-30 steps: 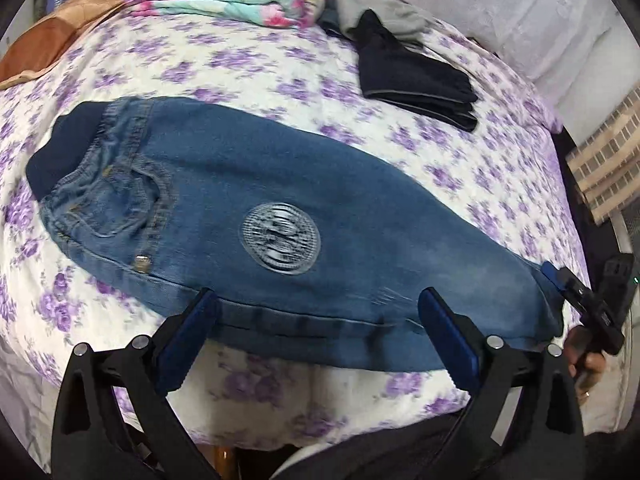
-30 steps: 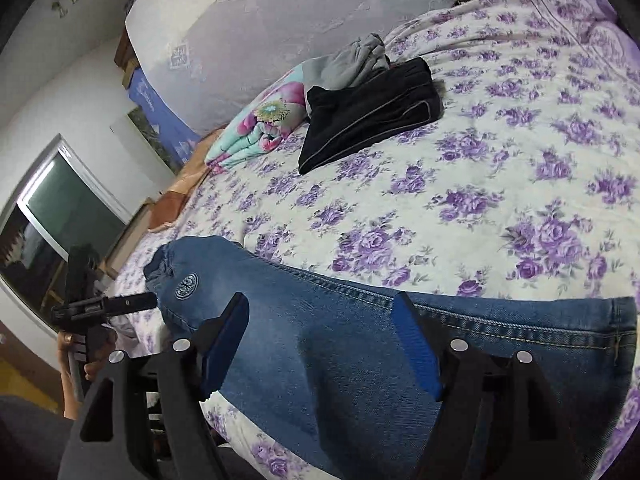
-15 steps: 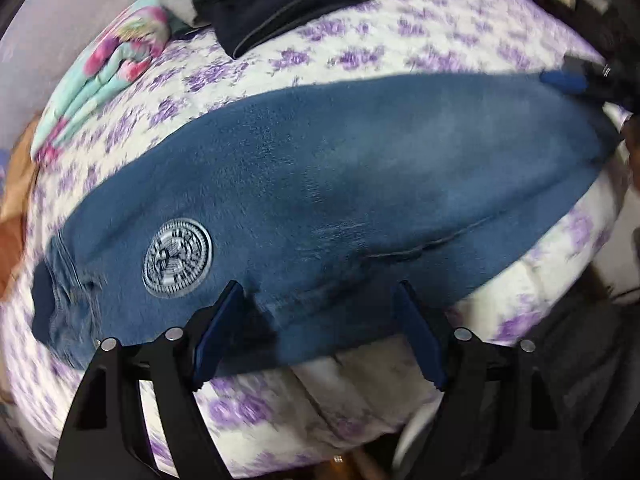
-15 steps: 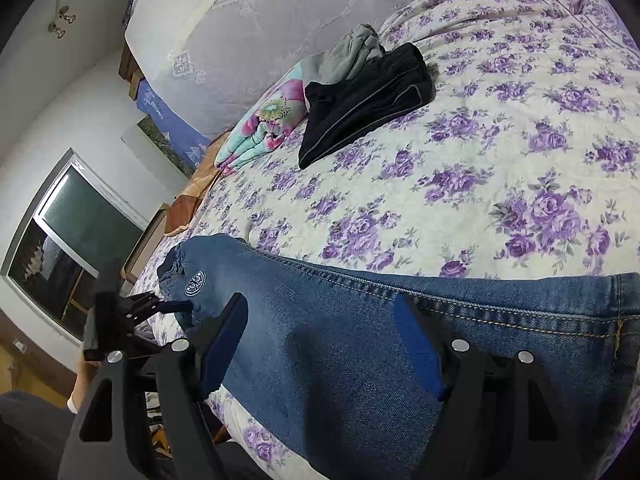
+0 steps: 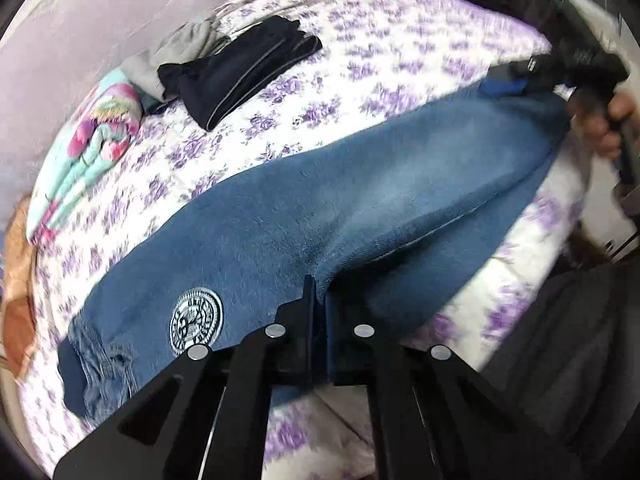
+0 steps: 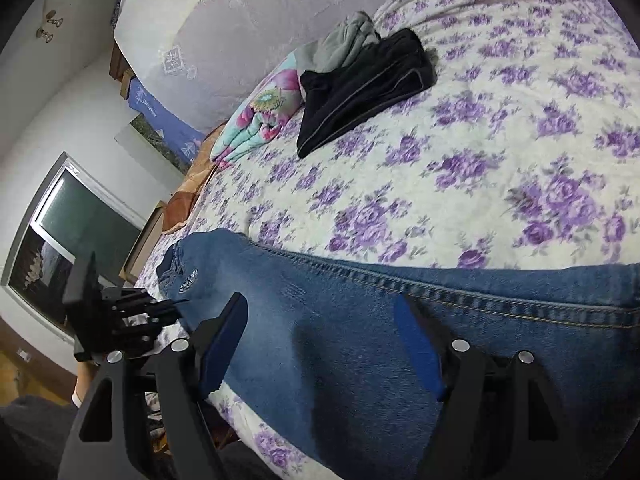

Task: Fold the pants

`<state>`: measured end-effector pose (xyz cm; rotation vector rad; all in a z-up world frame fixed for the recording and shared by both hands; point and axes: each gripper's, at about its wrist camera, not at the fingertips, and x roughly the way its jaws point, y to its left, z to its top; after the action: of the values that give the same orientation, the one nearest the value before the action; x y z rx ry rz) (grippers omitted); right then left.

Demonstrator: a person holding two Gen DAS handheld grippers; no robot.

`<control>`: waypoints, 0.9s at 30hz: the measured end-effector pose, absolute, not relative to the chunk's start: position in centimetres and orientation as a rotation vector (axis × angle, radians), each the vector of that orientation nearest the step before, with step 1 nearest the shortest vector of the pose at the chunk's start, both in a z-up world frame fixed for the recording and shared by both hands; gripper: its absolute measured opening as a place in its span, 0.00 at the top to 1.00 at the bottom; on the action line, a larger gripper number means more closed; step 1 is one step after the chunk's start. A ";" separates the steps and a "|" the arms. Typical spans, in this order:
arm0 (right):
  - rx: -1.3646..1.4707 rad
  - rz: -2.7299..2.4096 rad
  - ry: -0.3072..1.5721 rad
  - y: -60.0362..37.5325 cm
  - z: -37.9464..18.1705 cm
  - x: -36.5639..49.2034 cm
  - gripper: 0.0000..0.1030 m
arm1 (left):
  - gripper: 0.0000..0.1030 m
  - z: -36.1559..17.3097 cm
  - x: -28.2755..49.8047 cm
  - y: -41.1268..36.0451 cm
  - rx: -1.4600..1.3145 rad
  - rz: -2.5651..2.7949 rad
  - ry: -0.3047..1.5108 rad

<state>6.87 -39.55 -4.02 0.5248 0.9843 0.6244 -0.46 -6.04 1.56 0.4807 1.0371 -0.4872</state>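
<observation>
We've got the left gripper (image 5: 318, 300) pinched tight on the jeans (image 5: 360, 200) edge at frame bottom, right gripper (image 6: 320, 344) wide open, empty; denim's heavy, floppy—grab seams.

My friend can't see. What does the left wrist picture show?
The left gripper has its fingers pinched shut on the near edge of blue jeans lying across a purple-flowered bed. Folded dark clothes sit farther back.

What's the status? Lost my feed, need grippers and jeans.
Left gripper just closed on jeans edge. Right gripper open over the denim. Folded black clothes lie well clear.
</observation>
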 end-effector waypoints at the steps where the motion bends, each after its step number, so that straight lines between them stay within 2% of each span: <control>1: 0.521 0.627 0.990 -39.5 -4.0 6.9 0.26 | 0.96 1.9 -0.7 -5.6 0.457 -0.498 1.045; 3: 0.510 0.632 0.999 -39.5 -4.2 6.8 0.24 | 0.93 2.1 -1.7 -5.1 0.444 -0.520 1.049; 7: 0.473 0.611 1.045 -39.0 -5.3 7.2 0.22 | 0.84 -3.1 -0.8 -4.7 0.458 -0.453 1.188; 9: 0.436 0.601 1.055 -38.7 -4.6 7.2 0.22 | 0.82 -3.0 -0.5 -4.6 0.418 -0.463 1.201; 10: 0.431 0.601 1.053 -38.7 -4.2 7.2 0.22 | 0.75 -2.0 -0.5 -4.5 0.389 -0.488 1.196; 12: 0.442 0.623 1.037 -39.0 -3.3 7.3 0.22 | 0.27 0.3 -1.0 -4.2 0.340 -0.532 1.136; 13: 0.441 0.652 1.021 -38.8 -2.6 7.4 0.22 | 0.20 2.4 -1.4 -3.9 0.315 -0.539 1.059; 18: 0.366 0.698 0.941 -35.1 0.4 10.0 0.23 | 0.14 6.0 0.2 -3.1 0.271 -0.446 0.914; 19: 0.355 0.715 0.937 -33.4 0.8 10.8 0.27 | 0.14 5.7 1.3 -3.1 0.265 -0.399 0.914; 20: 0.344 0.752 0.925 -31.4 1.0 11.6 0.40 | 0.14 4.9 2.8 -2.8 0.232 -0.340 0.930; 22: 0.356 0.808 0.958 -28.5 0.4 12.6 0.56 | 0.14 3.1 5.2 -2.0 0.112 -0.277 0.971; 25: 0.388 0.826 1.117 -25.9 -3.2 13.4 0.58 | 0.14 0.4 7.2 -1.0 -0.017 -0.244 0.991; 27: 0.348 0.743 1.169 -27.5 -5.3 12.7 0.58 | 0.15 -2.2 8.2 -0.2 0.008 -0.186 1.041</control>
<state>12.66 -27.47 -5.33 0.3476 1.1691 0.7431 8.16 -0.15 -2.23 0.0075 1.0414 -0.1863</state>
